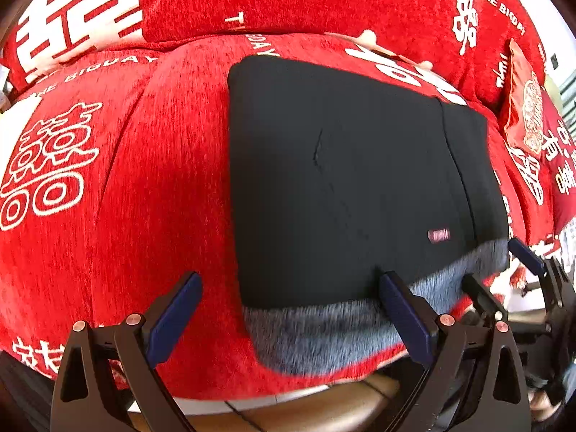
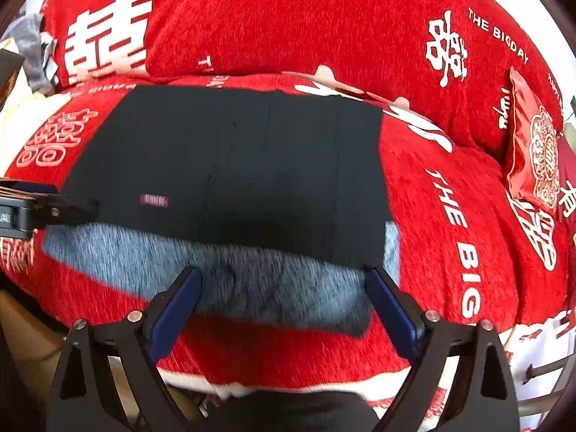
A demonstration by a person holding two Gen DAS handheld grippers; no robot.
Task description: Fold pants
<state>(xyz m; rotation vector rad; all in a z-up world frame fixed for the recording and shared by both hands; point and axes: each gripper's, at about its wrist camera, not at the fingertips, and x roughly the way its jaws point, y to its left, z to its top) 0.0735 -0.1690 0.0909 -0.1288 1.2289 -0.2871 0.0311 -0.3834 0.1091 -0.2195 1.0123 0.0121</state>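
The black pants (image 1: pixel 342 180) lie folded into a flat rectangle on the red sofa cover (image 1: pixel 162 180), with a grey fleecy lining (image 1: pixel 324 331) showing along the near edge and a small pink label (image 1: pixel 438 234). My left gripper (image 1: pixel 291 309) is open and empty just in front of the pants' near left corner. In the right wrist view the pants (image 2: pixel 234 165) fill the middle, with the grey lining (image 2: pixel 230 277) in front. My right gripper (image 2: pixel 282 302) is open and empty over the lining. The left gripper's fingers (image 2: pixel 61 208) show at the left edge.
The sofa back (image 2: pixel 288 18) rises behind the pants. A red embroidered cushion (image 2: pixel 532 147) leans at the right. A grey cloth (image 2: pixel 32 46) lies at the far left. The sofa's front edge and tiled floor (image 1: pixel 306 410) are just below the grippers.
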